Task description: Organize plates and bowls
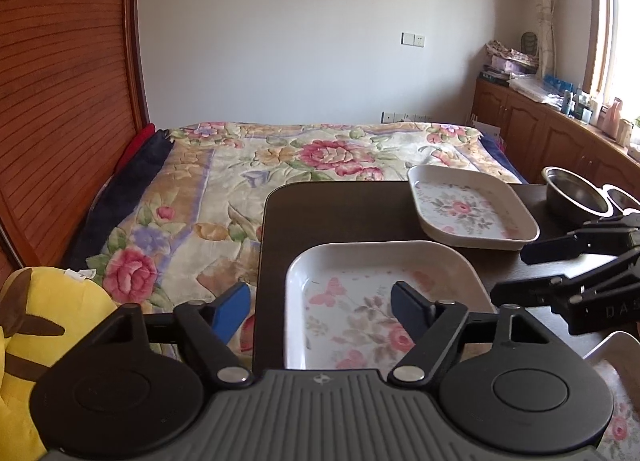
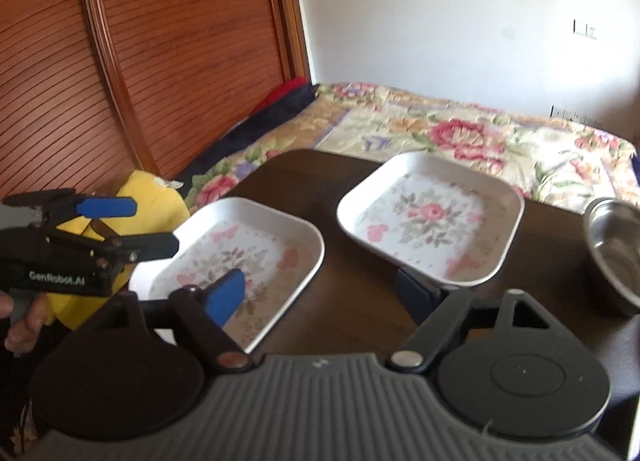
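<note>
While both hand-held grippers, left [image 1: 320, 309] & right [image 2: 324, 293], gape w/ nothing held, near floral dish [image 1: 360, 301] sits below; steel bowl [image 2: 616, 253] cut off at edge.

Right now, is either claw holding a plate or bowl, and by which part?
Nothing is held. The left claw hangs open over the near plate's left rim; the right claw is open between the two plates.
</note>
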